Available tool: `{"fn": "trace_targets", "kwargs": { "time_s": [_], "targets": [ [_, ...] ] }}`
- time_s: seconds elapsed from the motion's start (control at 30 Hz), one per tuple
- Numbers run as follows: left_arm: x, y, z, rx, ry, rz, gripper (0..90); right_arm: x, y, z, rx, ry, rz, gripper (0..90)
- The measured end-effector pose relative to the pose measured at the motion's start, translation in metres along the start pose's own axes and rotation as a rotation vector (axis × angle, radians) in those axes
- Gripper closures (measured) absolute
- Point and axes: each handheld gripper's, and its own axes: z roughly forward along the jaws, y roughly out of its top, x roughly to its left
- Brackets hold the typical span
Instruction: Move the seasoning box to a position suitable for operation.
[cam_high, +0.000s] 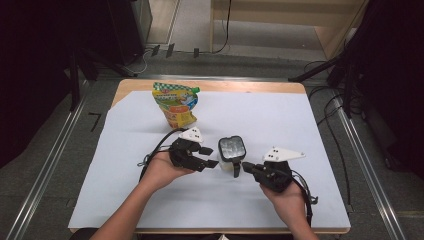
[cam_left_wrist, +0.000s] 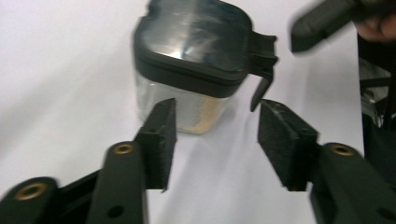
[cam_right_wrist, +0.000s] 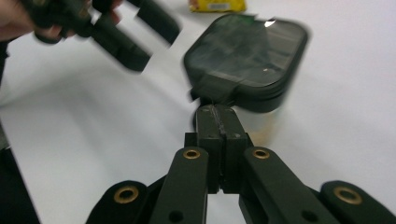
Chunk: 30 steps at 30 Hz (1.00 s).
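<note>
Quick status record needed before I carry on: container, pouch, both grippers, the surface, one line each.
container: clear square tub with dark lid, upright on the sheet, a side latch hanging down
contents: a pale layer at the bottom, too blurred to name
left gripper: jaws apart, nothing between them, just short of the tub
right gripper: jaws shut together, tips at the lid's latch; contact cannot be told
pouch: colourful, standing behind the tub, untouched
surface: white sheet over a wooden table

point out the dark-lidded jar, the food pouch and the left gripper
dark-lidded jar (cam_high: 231, 148), high view, on its lid
food pouch (cam_high: 176, 104), high view, on its printed front
left gripper (cam_left_wrist: 215, 140), left gripper view, midway between its open fingertips
</note>
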Motion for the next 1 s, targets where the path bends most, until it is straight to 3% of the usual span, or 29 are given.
{"fn": "trace_targets", "kwargs": {
  "time_s": [0.17,0.27,0.4,0.77,1.0],
  "targets": [
    [0.009,-0.002,-0.004,-0.017,-0.013,-0.029,42.2,0.017,-0.005,0.013,0.026,0.022,-0.025,90.0],
    [0.013,-0.003,-0.005,-0.017,-0.004,-0.037,40.6,0.021,-0.006,0.021,0.034,0.048,-0.015,90.0],
    [0.014,-0.003,-0.005,-0.02,0.0,-0.045,39.9,0.026,-0.008,0.031,0.04,0.048,-0.017,90.0],
    [0.014,-0.004,-0.006,-0.014,0.007,-0.043,39.9,0.02,-0.01,0.041,0.065,0.035,0.007,90.0],
    [0.014,-0.004,-0.007,-0.014,0.01,-0.041,39.9,0.016,-0.011,0.038,0.076,0.009,-0.014,90.0]
  ]
}}
